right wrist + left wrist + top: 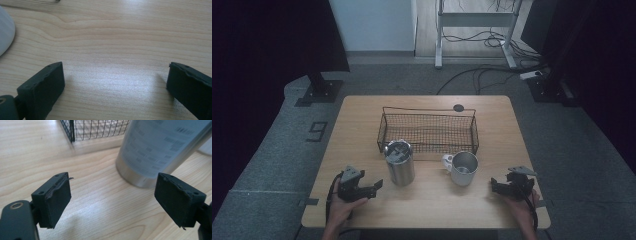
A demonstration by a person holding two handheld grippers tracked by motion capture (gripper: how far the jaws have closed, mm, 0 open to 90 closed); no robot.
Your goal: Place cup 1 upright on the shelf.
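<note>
Steel tumbler (400,163) near left gripper (374,186), mug (463,168) near right gripper (496,186); both fingers wide apart, empty.

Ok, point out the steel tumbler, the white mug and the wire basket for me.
steel tumbler (400,170), high view, on its side wall below the lid.
white mug (462,175), high view, on its outer wall below the rim.
wire basket (427,148), high view, on its near mesh wall.

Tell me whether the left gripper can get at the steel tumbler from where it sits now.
Probably yes. The left gripper rests on the table with its jaws apart and nothing between them, and the steel tumbler stands just ahead to its right. Only bare wood lies between them; the wire basket sits behind.
</note>
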